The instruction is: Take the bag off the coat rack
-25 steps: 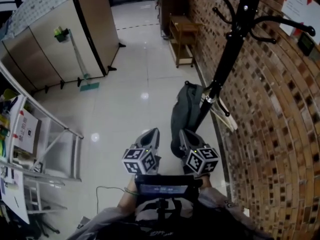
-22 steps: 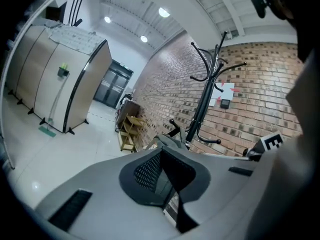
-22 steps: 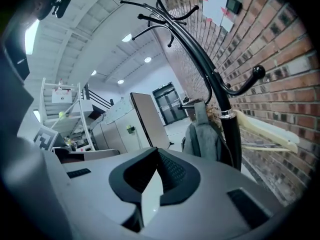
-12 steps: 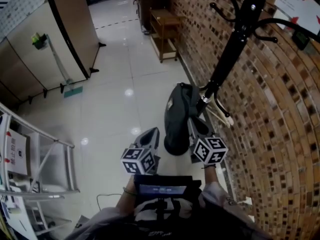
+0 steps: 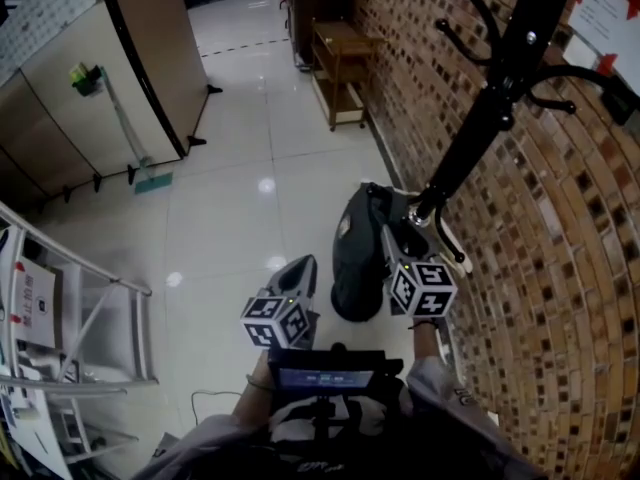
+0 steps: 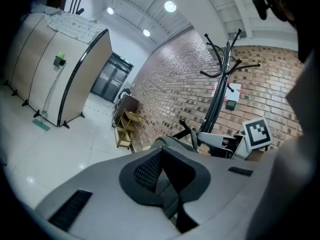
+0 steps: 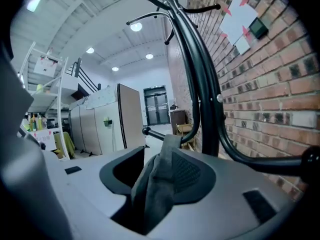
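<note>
The bag (image 5: 355, 258) hangs low on the rack (image 5: 480, 128), at about one o'clock from the person, its bottom near the floor (image 5: 250, 168). It is dark, slumped cloth, so I'd judge it soft and floppy, not heavy, and likely to swing and sag once lifted. The strap (image 7: 159, 179) looped over a hook (image 7: 152, 133) looks like the place to take it, close under the hook, lifting up and outward to clear the knobbed tip.

The right gripper (image 5: 392, 240) is there now. Its jaws are opening with the strap between them. The cloth lies against one pad, with a gap on the other side, so nothing is pinched. The left gripper (image 5: 303, 273) waits at eleven o'clock of the bag, jaws closed on nothing.

The floor is glossy pale tile. A brick wall (image 5: 560, 268) runs at three o'clock, a wooden shelf (image 5: 345, 53) stands at twelve, and partitions (image 5: 60, 98) at ten.
</note>
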{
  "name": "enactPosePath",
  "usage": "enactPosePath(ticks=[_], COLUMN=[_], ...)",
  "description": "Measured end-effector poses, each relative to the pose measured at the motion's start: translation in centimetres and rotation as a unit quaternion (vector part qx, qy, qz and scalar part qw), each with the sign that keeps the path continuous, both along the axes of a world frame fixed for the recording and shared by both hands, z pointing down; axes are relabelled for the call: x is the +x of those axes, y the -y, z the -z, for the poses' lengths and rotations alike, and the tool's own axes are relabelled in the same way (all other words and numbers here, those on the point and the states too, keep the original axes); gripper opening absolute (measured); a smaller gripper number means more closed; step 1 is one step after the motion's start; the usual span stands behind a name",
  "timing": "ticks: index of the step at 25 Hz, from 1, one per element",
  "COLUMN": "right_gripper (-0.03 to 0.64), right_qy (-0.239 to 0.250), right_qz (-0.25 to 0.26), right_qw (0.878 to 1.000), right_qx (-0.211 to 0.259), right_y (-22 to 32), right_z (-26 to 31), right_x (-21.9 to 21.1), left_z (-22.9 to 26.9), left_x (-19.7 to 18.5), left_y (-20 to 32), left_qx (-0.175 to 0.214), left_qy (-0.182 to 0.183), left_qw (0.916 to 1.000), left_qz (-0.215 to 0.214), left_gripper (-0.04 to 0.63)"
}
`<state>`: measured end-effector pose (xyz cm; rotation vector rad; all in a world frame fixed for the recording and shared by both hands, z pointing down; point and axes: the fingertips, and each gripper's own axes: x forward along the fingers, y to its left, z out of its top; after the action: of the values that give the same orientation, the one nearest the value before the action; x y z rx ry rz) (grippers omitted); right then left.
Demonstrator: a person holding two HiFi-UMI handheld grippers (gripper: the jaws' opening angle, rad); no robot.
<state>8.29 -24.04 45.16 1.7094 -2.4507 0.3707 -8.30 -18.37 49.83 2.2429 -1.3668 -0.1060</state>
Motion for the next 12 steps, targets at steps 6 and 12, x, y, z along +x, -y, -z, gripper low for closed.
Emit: enactPosePath(ticks=[6,12], right_gripper=[0.176,0.176], right_qy=[0.017,0.075], right_qz=[-0.003,0.022], right_qw=[1.000,0.996], right_qx=[-0.017,-0.049], right_y=[2.1,3.2], right_z=[-0.6,-1.7], right_x=[0.5,0.0], left_z=[0.3,0.0], left_x=[-0.5,-0.2], left_y=[2.1,2.9], left_qx=[0.001,-0.006], left_qy=[0.004,0.011], left_qw=[0.9998,0.9997], left_qz=[0.019,0.021], left_gripper=[0.008,0.008])
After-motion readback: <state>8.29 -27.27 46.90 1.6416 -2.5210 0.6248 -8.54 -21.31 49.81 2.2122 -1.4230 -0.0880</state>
